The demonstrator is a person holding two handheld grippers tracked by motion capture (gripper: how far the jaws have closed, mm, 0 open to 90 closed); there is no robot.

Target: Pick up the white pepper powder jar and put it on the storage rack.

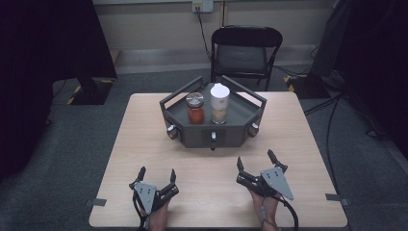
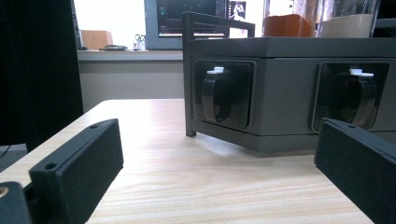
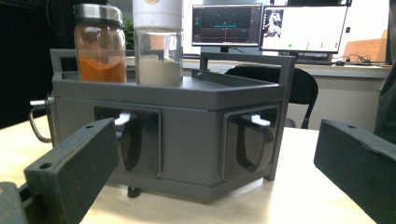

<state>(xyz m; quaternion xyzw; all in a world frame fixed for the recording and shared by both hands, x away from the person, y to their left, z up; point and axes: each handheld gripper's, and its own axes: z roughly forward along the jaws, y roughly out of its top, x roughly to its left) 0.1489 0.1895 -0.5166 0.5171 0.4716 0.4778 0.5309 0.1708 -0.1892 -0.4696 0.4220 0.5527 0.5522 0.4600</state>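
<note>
A dark grey six-sided stand [image 1: 240,109] sits at the far middle of the wooden table [image 1: 139,139], with knobs [image 1: 213,136] on its front faces. On top stand an orange-filled jar [image 1: 195,109] with a metal lid and, to its right, a white-capped jar [image 1: 219,104] of pale powder. My left gripper [image 1: 157,172] rests near the front edge, open and empty, facing the stand [image 2: 285,60] and two knobs [image 2: 217,91]. My right gripper [image 1: 255,158] is open and empty too, a short way from the stand [image 3: 196,116], with the orange jar [image 3: 100,44] and the pale jar [image 3: 158,42] above.
A black folding chair [image 1: 245,50] stands behind the table's far edge. Monitors [image 3: 303,28] sit on a desk farther off. Bare tabletop lies between both grippers and the stand, and to the stand's left and right.
</note>
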